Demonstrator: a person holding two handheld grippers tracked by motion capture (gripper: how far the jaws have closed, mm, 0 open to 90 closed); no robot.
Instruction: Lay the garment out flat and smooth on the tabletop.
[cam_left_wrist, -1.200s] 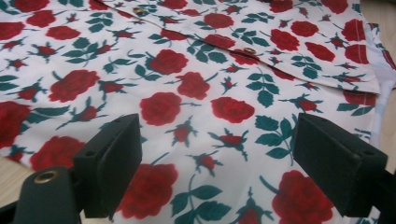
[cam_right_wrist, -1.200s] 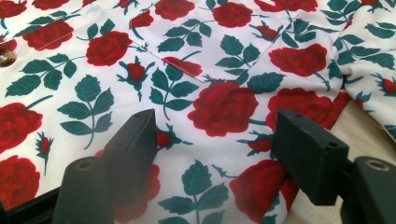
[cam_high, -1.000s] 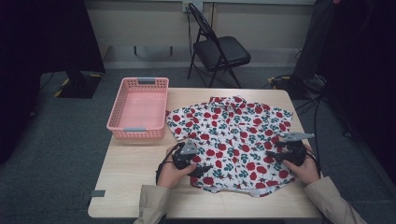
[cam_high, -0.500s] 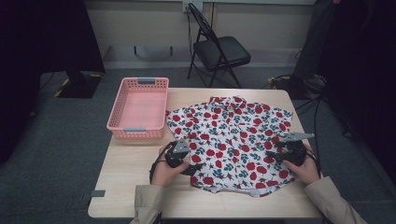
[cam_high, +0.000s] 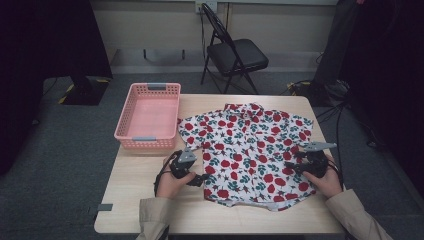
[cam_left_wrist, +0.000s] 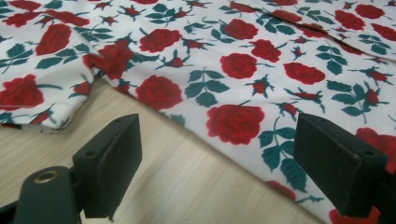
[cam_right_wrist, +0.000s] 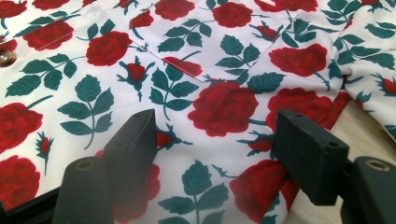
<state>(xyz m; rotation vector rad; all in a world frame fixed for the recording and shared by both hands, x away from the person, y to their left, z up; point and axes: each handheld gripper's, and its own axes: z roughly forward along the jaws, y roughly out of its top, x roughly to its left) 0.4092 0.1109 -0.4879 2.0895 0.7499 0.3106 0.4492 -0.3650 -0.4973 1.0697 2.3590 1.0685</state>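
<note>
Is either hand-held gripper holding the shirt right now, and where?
Neither. Both the left hand-held gripper and right hand-held gripper are open over the shirt.
</note>
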